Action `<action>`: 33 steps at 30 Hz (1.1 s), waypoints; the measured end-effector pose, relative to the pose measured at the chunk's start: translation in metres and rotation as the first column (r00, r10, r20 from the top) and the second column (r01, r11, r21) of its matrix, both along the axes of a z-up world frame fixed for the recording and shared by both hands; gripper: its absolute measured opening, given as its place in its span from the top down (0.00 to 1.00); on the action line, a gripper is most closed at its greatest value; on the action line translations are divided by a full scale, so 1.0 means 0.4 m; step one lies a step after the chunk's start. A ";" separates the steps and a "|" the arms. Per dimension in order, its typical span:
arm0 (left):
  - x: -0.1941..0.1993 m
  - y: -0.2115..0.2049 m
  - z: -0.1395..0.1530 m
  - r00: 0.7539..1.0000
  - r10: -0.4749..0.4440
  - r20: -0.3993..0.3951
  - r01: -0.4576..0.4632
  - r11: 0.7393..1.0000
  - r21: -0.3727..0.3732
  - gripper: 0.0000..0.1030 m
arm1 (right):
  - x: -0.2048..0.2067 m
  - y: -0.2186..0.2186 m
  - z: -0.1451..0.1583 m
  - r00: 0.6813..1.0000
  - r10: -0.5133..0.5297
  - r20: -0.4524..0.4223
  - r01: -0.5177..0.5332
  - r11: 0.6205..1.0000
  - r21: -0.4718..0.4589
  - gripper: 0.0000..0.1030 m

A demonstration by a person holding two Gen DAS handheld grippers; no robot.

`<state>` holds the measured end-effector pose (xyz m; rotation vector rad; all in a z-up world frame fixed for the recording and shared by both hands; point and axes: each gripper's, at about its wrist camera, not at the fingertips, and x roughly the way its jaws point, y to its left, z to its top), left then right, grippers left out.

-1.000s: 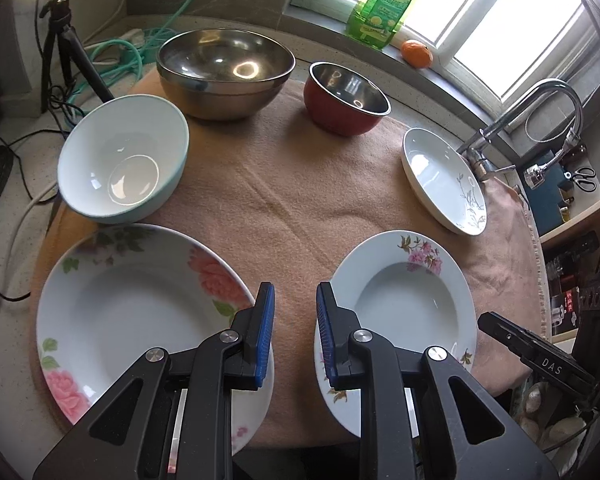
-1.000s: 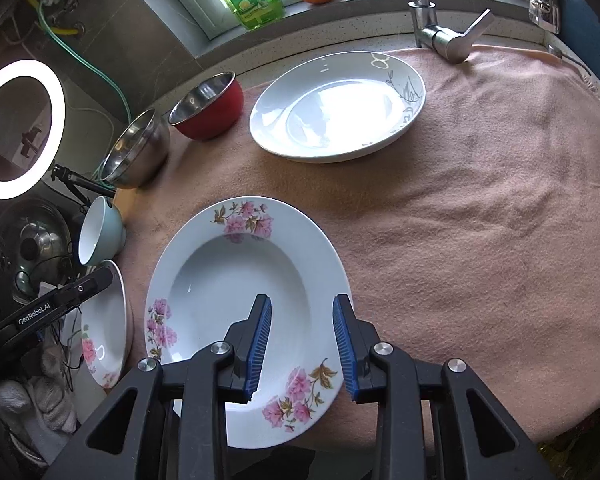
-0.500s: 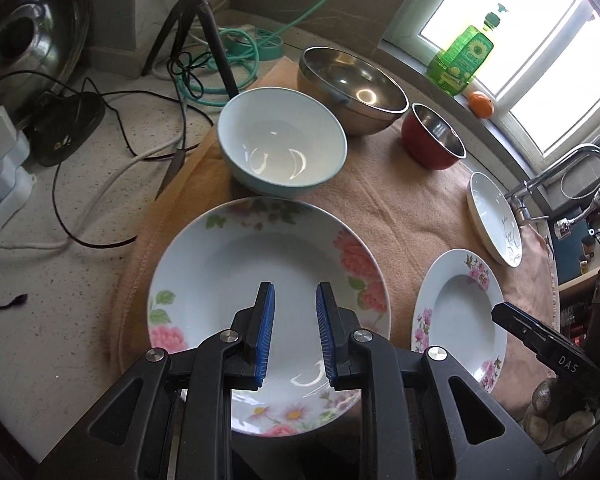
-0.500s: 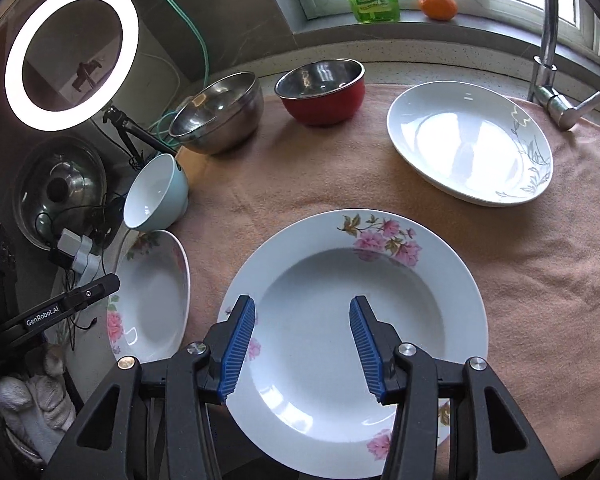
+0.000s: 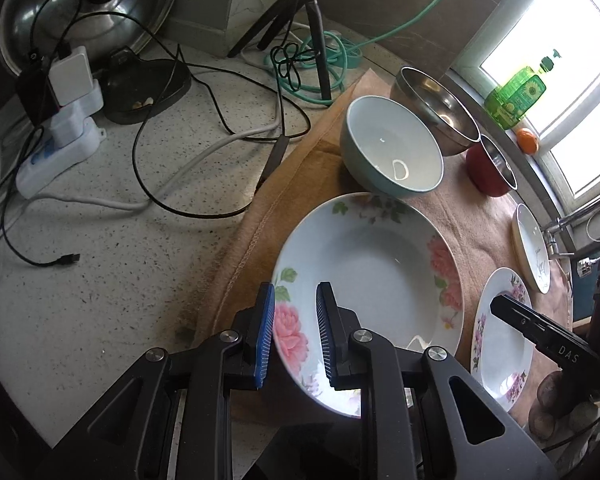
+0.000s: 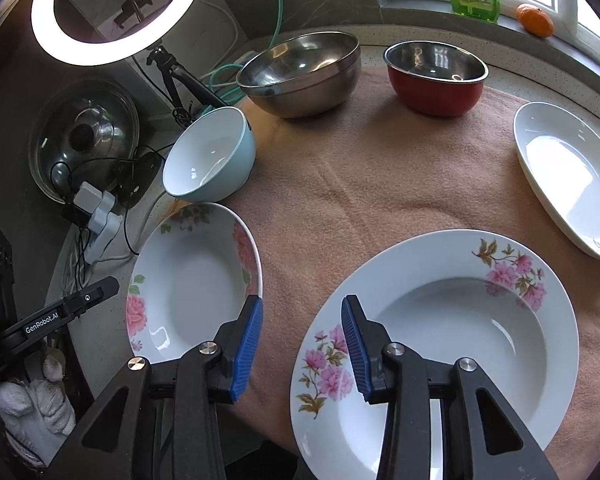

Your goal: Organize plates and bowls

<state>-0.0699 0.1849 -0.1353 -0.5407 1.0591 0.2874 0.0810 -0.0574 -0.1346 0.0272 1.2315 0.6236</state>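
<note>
Six pieces of crockery are laid out singly on a pinkish cloth (image 6: 380, 184) — nothing has been stacked, so the task is judged to be at its opening step, the approach to the first plates.

The left gripper (image 5: 295, 332) is held over the near left rim of the big rose plate (image 5: 376, 280), which lies at the cloth's left edge. Its jaws stand a little apart with nothing clamped; the rim is seen in the gap between them, but the pads are not pressed on it. Behind that plate a pale blue bowl (image 5: 392, 152) is set just beside it, and a steel bowl (image 6: 300, 72) and a red bowl (image 6: 436, 80) are lined up at the back.

The right gripper (image 6: 302, 344) is poised over the strip of cloth between the two flowered plates, by the left rim of the pink-flowered plate (image 6: 440, 320). Its jaws have just been closing somewhat, yet they are apart and empty. A plain white plate (image 6: 564, 184) is placed well to the right, near the tap.

For the next move, one gripper would have to be lowered so that a plate's rim is taken between the pads — one pad under the lip, one on top — and then clamped firmly, since glazed china is slippery and heavy at the far edge. Plates would probably be nested by size, and the bowls likewise.
</note>
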 end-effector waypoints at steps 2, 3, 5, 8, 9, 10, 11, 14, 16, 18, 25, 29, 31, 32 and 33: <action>-0.008 0.011 -0.012 1.000 0.009 -0.007 -0.009 1.000 -0.012 0.81 | 0.000 0.018 -0.009 1.000 0.016 -0.005 -0.016 1.000 -0.005 0.69; -0.012 0.016 -0.018 1.000 0.011 -0.010 -0.011 1.000 -0.017 0.81 | 0.000 0.026 -0.014 1.000 0.023 -0.010 -0.023 1.000 -0.008 0.70; -0.015 0.025 -0.030 1.000 0.014 -0.017 -0.015 0.999 -0.033 0.81 | 0.002 0.040 -0.024 0.999 0.032 -0.022 -0.033 0.999 -0.010 0.73; -0.014 0.033 -0.041 1.000 0.014 -0.021 -0.015 0.999 -0.051 0.81 | 0.008 0.052 -0.037 0.999 0.033 -0.042 -0.034 0.999 -0.013 0.75; -0.013 0.037 -0.045 1.000 0.012 -0.021 -0.014 0.998 -0.058 0.81 | 0.009 0.055 -0.041 0.998 0.033 -0.048 -0.034 0.999 -0.013 0.76; -0.012 0.040 -0.049 1.000 0.012 -0.021 -0.014 0.998 -0.068 0.81 | 0.011 0.058 -0.044 0.998 0.033 -0.053 -0.034 0.999 -0.014 0.77; -0.010 0.042 -0.053 1.000 0.013 -0.022 -0.014 0.997 -0.074 0.81 | 0.013 0.060 -0.047 0.998 0.033 -0.057 -0.034 0.999 -0.017 0.77; -0.001 0.044 -0.064 1.000 0.005 -0.028 -0.008 0.996 -0.090 0.81 | 0.019 0.065 -0.057 0.997 0.030 -0.072 -0.031 0.999 -0.016 0.78; 0.003 0.044 -0.069 1.000 0.000 -0.031 -0.003 0.995 -0.100 0.81 | 0.022 0.067 -0.060 0.996 0.027 -0.083 -0.027 1.000 -0.008 0.78; 0.007 0.042 -0.072 0.999 -0.007 -0.032 0.003 0.994 -0.105 0.81 | 0.025 0.073 -0.063 0.996 0.028 -0.086 -0.029 1.000 -0.005 0.79; 0.019 0.033 -0.079 0.999 -0.033 -0.037 0.029 0.994 -0.109 0.87 | 0.029 0.094 -0.068 0.993 0.049 -0.106 -0.048 0.999 0.013 0.89; 0.019 0.029 -0.079 0.998 -0.040 -0.039 0.037 0.995 -0.095 0.87 | 0.030 0.101 -0.068 0.992 0.054 -0.111 -0.053 0.999 0.011 0.91; 0.019 0.031 -0.080 0.998 -0.040 -0.038 0.036 0.995 -0.097 0.87 | 0.032 0.098 -0.069 0.991 0.051 -0.122 -0.048 0.999 0.020 0.91; 0.019 0.031 -0.080 0.998 -0.042 -0.038 0.038 0.995 -0.095 0.87 | 0.033 0.098 -0.070 0.991 0.050 -0.125 -0.048 0.999 0.021 0.91; 0.021 0.030 -0.080 0.998 -0.043 -0.039 0.040 0.995 -0.092 0.87 | 0.033 0.099 -0.070 0.991 0.050 -0.126 -0.048 0.999 0.019 0.91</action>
